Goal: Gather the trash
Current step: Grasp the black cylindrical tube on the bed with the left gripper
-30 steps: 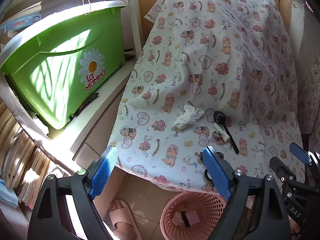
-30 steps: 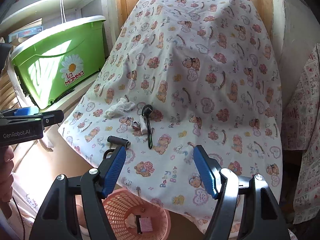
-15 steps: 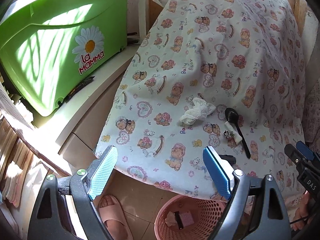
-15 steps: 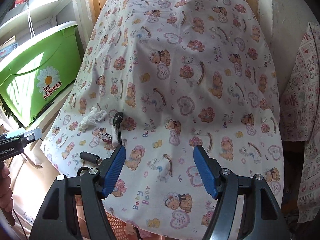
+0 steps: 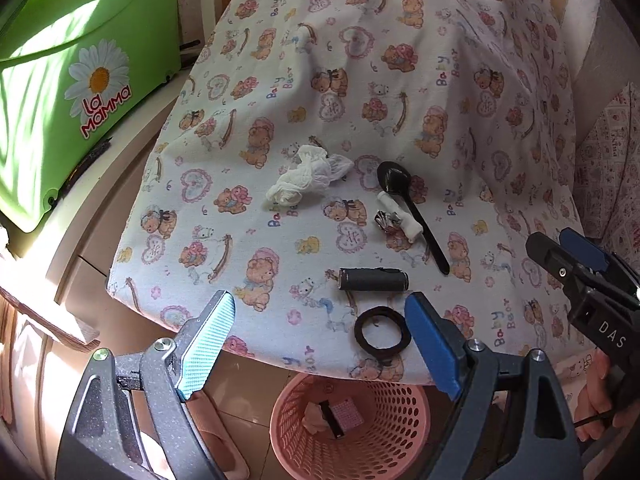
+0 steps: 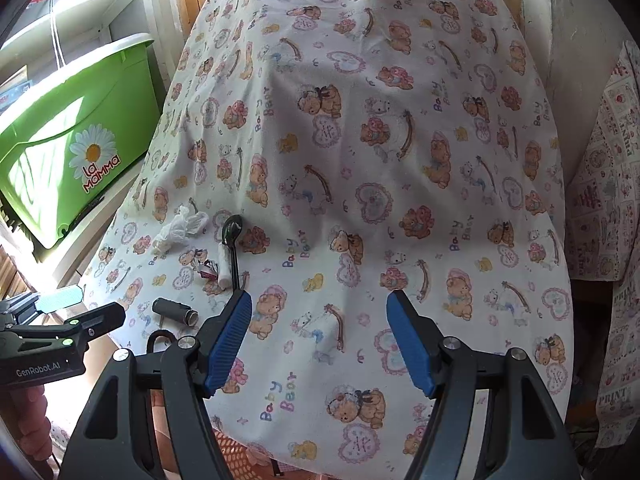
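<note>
Both claws hang over the worktop, which is draped in a teddy-bear print cloth (image 5: 440, 92), and neither has anything in it. The left claw (image 5: 320, 344) has its jaws spread wide and empty, hanging over the near edge of the cloth, with the black ring (image 5: 382, 333) lying just inside its right finger. Just beyond the ring lies a dark cylinder (image 5: 373, 279) on its side. Farther back is the crumpled white tissue (image 5: 310, 176), and to its right a black plastic spoon (image 5: 412, 212) lies with its bowl pointing away, a small white tube (image 5: 400, 214) resting against its handle and a scrap of shiny wrapper (image 5: 385, 222) touching the tube. Down on the floor below the cloth's edge stands the pink mesh waste basket (image 5: 396, 452), with a few scraps already in it. The right claw (image 6: 320, 338) is parted too, gripping nothing, over a bare stretch of the cloth to the right of the litter; the spoon's handle runs down toward its left finger. At the left, a green plastic tub (image 5: 52, 92) with a daisy and "La Mamma" on it sits on a white shelf (image 5: 116, 168) beside the worktop.
</note>
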{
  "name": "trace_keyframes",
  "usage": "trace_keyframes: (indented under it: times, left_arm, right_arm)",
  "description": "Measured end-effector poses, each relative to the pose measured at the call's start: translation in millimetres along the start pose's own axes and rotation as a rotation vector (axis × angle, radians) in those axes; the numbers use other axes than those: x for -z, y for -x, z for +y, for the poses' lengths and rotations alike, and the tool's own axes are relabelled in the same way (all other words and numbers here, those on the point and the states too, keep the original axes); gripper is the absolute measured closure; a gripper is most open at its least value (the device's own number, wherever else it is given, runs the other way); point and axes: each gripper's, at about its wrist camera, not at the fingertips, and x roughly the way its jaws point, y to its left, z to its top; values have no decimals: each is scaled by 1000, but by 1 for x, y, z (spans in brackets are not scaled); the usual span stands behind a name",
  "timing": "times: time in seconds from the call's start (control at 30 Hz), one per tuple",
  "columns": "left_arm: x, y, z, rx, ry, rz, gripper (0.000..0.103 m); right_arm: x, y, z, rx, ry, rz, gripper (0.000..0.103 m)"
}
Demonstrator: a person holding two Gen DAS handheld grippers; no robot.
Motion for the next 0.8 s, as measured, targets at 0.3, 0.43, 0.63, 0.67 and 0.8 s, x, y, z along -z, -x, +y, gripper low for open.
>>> trace_keyframes:
  times: [0.3, 0.43, 0.63, 0.67, 0.8]
  left_arm:
    - [-5, -31, -34, -13, -79, 6, 24]
    - [-5, -44, -34, -10, -61, 24, 33]
    - [-5, -48, -39, -14, -65, 8, 37]
    - [-5, -47, -40, -10, -67, 8, 39]
    - [-5, -45, -41, -1, -63, 9, 55]
  right_arm:
    - [-6, -2, -5, 6, -5, 5, 31]
    - [-7, -2, -6, -7, -8, 8, 31]
    - [-7, -4, -6, -11, -13, 15, 31]
    - [-7, -4, -5, -12, -11, 14, 31]
    - [-7, -4, -3, -5, 2, 11, 31]
